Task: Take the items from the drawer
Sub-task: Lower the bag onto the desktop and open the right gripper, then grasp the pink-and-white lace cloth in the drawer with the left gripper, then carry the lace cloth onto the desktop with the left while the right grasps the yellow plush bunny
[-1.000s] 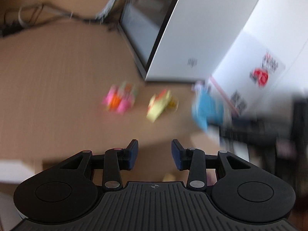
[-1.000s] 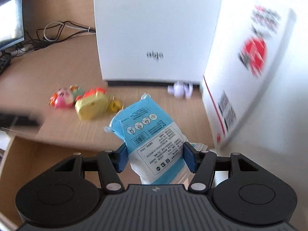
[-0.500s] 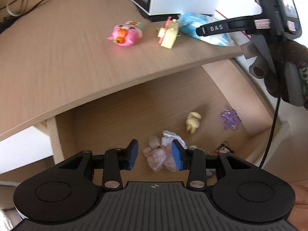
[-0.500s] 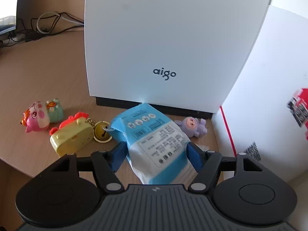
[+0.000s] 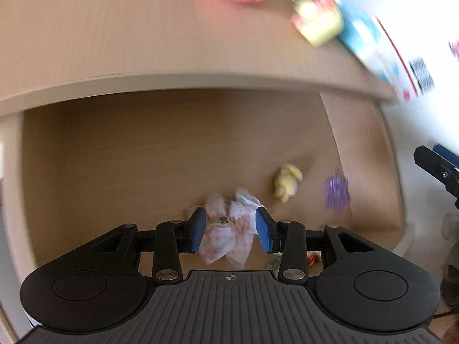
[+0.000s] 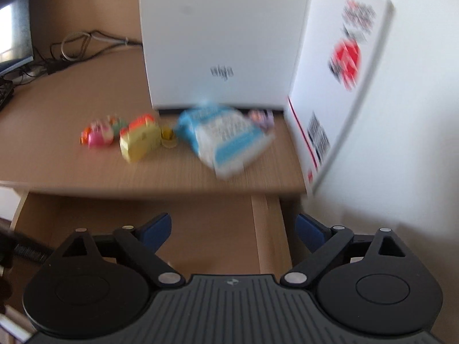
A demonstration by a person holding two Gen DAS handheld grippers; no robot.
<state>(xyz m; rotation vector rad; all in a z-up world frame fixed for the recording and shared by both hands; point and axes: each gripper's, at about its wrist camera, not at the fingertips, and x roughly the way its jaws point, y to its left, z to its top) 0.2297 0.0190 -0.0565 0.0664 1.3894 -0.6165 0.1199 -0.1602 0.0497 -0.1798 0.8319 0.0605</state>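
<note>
Desk (image 6: 71, 160) was light wood w/ a drawer (image 5: 143, 149) pulled out below its front edge. On the desk, at the back, stood a white box (image 6: 223, 37) w/ dark lettering, and just to its right a white carton (image 6: 338, 86) w/ red logo and a barcode, leaning or upright, couldn't tell thru the blur. Cables (image 6: 86, 43) lay at the back left. In front of the white box lay a blue and white packet (image 6: 226, 140), flat on the desk, w/ a small purple toy (image 6: 262, 117) behind its far right corner. Left of the packet: a yellow toy (image 6: 140, 140) w/ red top, a small yellow bell (image 6: 168, 137) touching it, then a pink toy (image 6: 99, 134). Right gripper (image 6: 233, 229) was over the drawer's right side, near the desk edge; its jaws had just been opening, stood wide apart, nothing between them, well clear of the packet. Left gripper (image 5: 231, 229) pointed steeply down into the drawer, jaws part open either side of a crumpled pink-and-white cloth bundle (image 5: 229, 229) on the drawer floor; pads looked close to it, not clearly pressing. Also in the drawer, to the right of the bundle: a small yellow toy (image 5: 287, 183) and, nearer the right wall, a purple snowflake-like piece (image 5: 336, 190). Right gripper's fingertip (image 5: 436, 163) showed at the left view's right edge.
</note>
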